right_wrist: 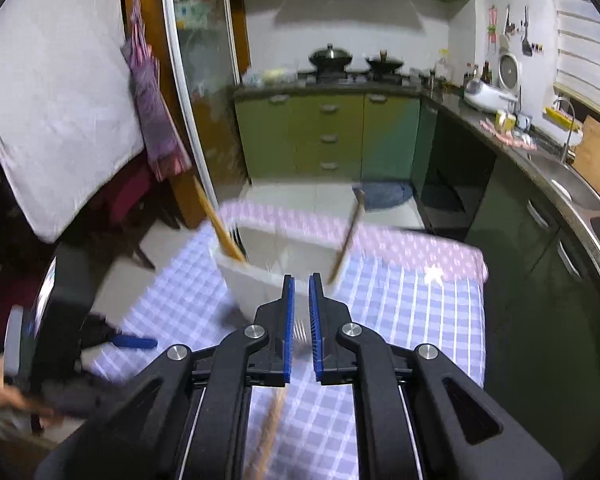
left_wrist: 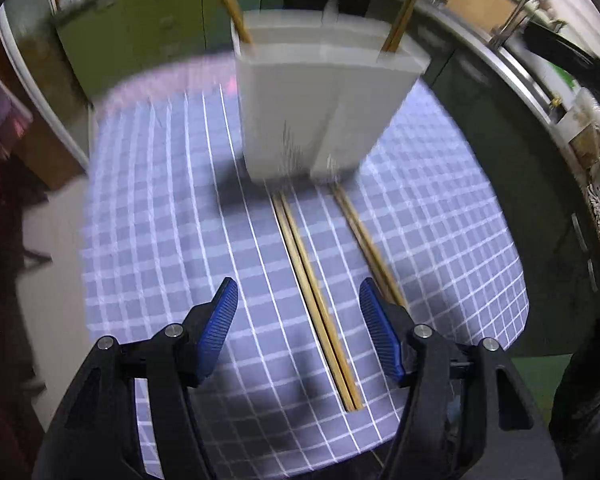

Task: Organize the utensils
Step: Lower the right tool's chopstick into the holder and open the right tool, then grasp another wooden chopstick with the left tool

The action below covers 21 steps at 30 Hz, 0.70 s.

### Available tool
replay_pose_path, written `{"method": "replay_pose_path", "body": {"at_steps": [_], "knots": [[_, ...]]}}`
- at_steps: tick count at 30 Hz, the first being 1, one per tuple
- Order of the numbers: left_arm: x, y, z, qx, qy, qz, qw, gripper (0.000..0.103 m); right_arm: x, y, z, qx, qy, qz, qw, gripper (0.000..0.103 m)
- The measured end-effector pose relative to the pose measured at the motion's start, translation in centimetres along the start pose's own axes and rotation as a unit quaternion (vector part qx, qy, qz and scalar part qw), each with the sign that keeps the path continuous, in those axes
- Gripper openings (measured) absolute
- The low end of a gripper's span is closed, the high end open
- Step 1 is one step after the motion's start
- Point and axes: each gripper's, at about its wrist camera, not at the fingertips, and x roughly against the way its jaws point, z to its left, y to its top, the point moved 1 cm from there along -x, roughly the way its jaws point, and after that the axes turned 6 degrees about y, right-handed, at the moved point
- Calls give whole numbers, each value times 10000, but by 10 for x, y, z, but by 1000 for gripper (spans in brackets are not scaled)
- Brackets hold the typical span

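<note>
Checked cloth (left_wrist: 180,200), chopsticks (left_wrist: 316,300) between jaws

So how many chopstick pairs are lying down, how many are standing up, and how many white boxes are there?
White box: 1
Chopstick pairs lying on the checked cloth: 2
Chopstick sets standing in the box: 2 (too blurred to count single sticks)
Total: 5

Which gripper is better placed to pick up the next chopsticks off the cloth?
Left. The left gripper is open directly over the chopstick pair lying on the checked cloth; the right gripper is shut, facing the white holder.
</note>
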Motion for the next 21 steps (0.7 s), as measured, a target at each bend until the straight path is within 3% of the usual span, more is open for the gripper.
{"method": "replay_pose_path", "body": {"at_steps": [3, 7, 12, 15, 21], "knots": [[-28, 0, -1, 149, -42, 441, 9989, 57, -13, -29, -17, -115, -38, 441, 9990, 8], [-63, 3, -4, 325, 90, 912, 9953, 37, -32, -61, -37, -369, -27, 865, 9956, 8], [-82, 9, -8, 361, 355, 1024, 9935, 33, -49, -92, -48, -482, 146, 1115, 9925, 8], [-87, 12, -11, 375, 435, 1045, 9929, 33, -57, -98, -50, -493, 198, 1204, 9913, 17], [-99, 17, -18, 356, 662, 1133, 9907, 20, -63, -107, -53, -565, 277, 1257, 9901, 17]]}}
